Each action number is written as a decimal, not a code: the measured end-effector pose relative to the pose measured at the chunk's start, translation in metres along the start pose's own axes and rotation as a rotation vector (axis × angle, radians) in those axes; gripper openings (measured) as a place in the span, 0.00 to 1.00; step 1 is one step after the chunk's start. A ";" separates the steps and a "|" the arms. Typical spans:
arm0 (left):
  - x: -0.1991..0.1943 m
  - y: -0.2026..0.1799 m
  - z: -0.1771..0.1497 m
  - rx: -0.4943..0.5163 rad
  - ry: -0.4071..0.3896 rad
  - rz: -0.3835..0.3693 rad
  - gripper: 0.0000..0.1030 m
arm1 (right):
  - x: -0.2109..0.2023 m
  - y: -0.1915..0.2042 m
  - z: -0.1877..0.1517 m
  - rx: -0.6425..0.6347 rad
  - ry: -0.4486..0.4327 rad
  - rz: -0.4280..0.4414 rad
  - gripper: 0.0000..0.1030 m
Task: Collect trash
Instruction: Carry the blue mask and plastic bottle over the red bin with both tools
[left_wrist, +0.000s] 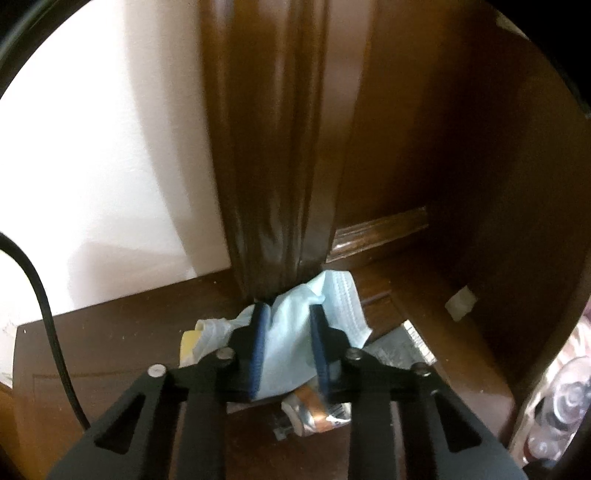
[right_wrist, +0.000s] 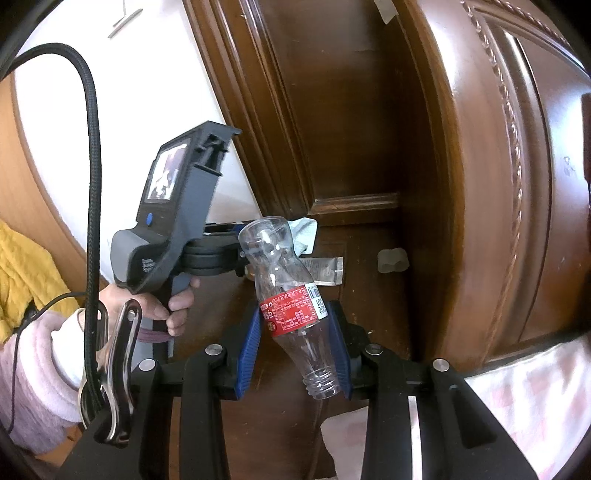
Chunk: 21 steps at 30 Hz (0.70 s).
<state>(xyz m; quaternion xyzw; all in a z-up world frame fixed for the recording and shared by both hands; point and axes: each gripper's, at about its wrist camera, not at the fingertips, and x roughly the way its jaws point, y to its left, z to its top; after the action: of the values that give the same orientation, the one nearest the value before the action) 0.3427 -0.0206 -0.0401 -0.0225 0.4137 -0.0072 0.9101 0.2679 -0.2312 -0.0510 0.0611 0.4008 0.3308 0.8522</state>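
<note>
My left gripper (left_wrist: 288, 314) points down at the floor by a brown door frame (left_wrist: 269, 147), and its blue pads (left_wrist: 260, 343) press on a crumpled light blue face mask (left_wrist: 291, 332). The right wrist view shows a corner of that mask (right_wrist: 304, 230) behind the bottle. My right gripper (right_wrist: 295, 314) is shut on a clear plastic bottle (right_wrist: 288, 288) with a red label, held tilted with its open neck toward the camera. A person's hand (right_wrist: 162, 306) holds the left gripper's grey body (right_wrist: 173, 221).
Around the mask lie a silver foil sachet (left_wrist: 402, 343), a crushed orange and silver wrapper (left_wrist: 314, 410), a yellow and white scrap (left_wrist: 192, 339) and a pale scrap (left_wrist: 460, 304). A carved wooden door (right_wrist: 498, 184) stands at the right, a white wall (left_wrist: 110, 166) at the left.
</note>
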 end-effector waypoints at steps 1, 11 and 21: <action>-0.003 0.004 0.000 -0.010 0.000 -0.006 0.18 | 0.000 0.000 0.000 0.001 -0.001 0.001 0.35; -0.035 0.029 -0.003 -0.047 -0.038 -0.033 0.16 | -0.002 0.011 -0.003 0.001 -0.016 0.021 0.35; -0.074 0.046 -0.015 -0.044 -0.094 -0.038 0.16 | -0.006 0.030 -0.013 0.020 -0.027 0.045 0.35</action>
<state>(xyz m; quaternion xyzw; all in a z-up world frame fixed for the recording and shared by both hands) 0.2826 0.0275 0.0040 -0.0508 0.3701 -0.0142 0.9275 0.2401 -0.2138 -0.0443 0.0832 0.3909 0.3452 0.8492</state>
